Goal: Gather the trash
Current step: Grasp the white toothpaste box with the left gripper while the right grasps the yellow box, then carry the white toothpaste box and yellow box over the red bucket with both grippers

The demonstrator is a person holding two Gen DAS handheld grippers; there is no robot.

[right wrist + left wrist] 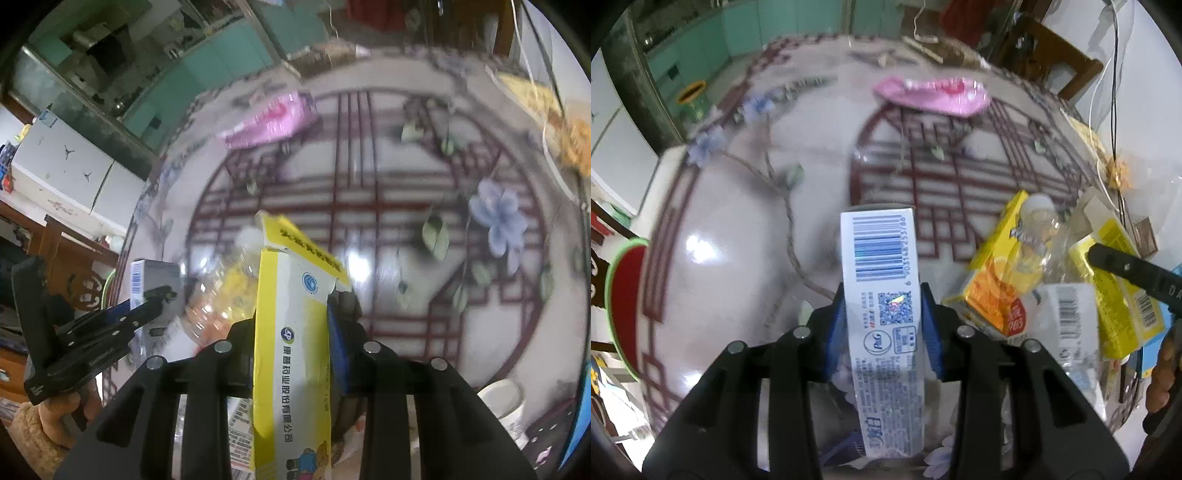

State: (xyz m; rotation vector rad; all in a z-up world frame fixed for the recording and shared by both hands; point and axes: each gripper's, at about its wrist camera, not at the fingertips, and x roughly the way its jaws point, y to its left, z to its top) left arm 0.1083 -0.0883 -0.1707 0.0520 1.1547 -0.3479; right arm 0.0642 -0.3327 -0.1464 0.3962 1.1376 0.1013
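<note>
The left tongs point(882, 325) are clenched on a white toothpaste box point(882, 310), which stands low in the centre of the left wrist view with its barcode end pointing up the frame. The right tongs point(291, 354) grip a yellow and white carton point(291, 332), low centre in the right wrist view, its torn flap open at the top. Under both lies the round bench point(738, 229) with its red lattice print; its curved edge sweeps down the left of the left view, and a broad bare stretch lies between that edge and the box. A pink wrapper point(934, 96) lies near the far edge, upper centre. At the lower right of the left view a heap of trash crowds the bench: a yellow juice carton point(993, 280), a clear plastic bottle point(1038, 236) and another yellow box point(1123, 288), touching one another.
</note>
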